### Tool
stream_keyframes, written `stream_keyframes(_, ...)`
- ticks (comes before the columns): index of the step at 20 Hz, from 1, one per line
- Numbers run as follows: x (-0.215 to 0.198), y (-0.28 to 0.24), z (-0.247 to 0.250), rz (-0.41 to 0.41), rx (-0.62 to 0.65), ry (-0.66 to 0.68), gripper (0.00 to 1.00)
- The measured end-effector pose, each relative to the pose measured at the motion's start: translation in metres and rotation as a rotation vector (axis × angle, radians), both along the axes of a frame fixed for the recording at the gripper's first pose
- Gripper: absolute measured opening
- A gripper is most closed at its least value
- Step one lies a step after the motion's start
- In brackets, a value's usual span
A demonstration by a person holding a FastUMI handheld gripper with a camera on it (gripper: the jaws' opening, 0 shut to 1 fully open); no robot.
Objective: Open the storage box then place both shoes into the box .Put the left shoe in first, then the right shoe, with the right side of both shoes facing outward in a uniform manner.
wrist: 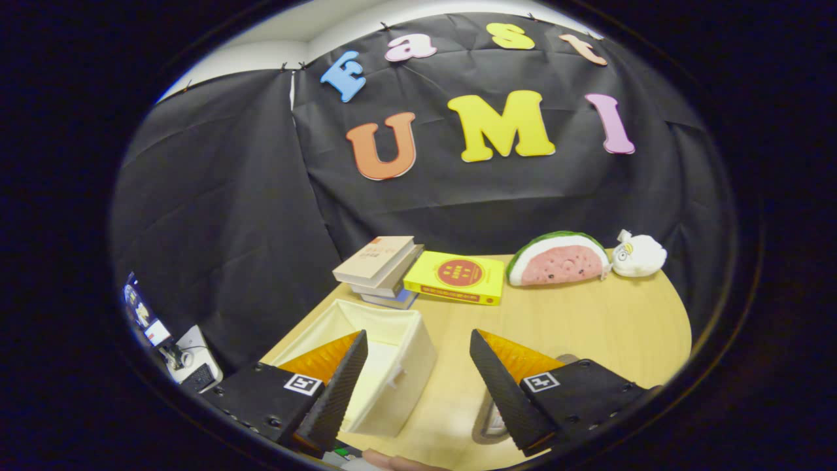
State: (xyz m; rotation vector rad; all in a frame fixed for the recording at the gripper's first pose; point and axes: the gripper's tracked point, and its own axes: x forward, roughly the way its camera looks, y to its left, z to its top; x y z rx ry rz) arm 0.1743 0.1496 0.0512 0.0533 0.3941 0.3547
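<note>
The hand-held gripper (418, 379) is held open with nothing between its fingers. The cream fabric storage box (392, 366), lid off, sits on the wooden tabletop (588, 327), partly behind one finger.

Tool-mounted fisheye, high above table (588, 327), faces forward over spread tool (418, 366) fingers toward booth wall (229, 216).

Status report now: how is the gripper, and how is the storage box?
Gripper open, holding nothing. Storage box open-topped, under the left finger, inside looks empty. Part of a shoe by the right finger. Nothing blocking.
</note>
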Motion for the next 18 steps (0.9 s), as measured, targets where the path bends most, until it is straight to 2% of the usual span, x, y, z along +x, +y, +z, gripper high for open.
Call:
stream_keyframes(9, 0.024, -0.098, -0.101, -0.177, -0.148, 0.187, 0.95)
stream_keyframes(11, 0.023, -0.104, -0.122, -0.183, -0.191, 0.228, 0.93)
stream_keyframes(14, 0.027, -0.116, -0.157, -0.206, -0.236, 0.299, 0.89)
stream_keyframes(18, 0.027, -0.115, -0.192, -0.224, -0.201, 0.451, 0.73)
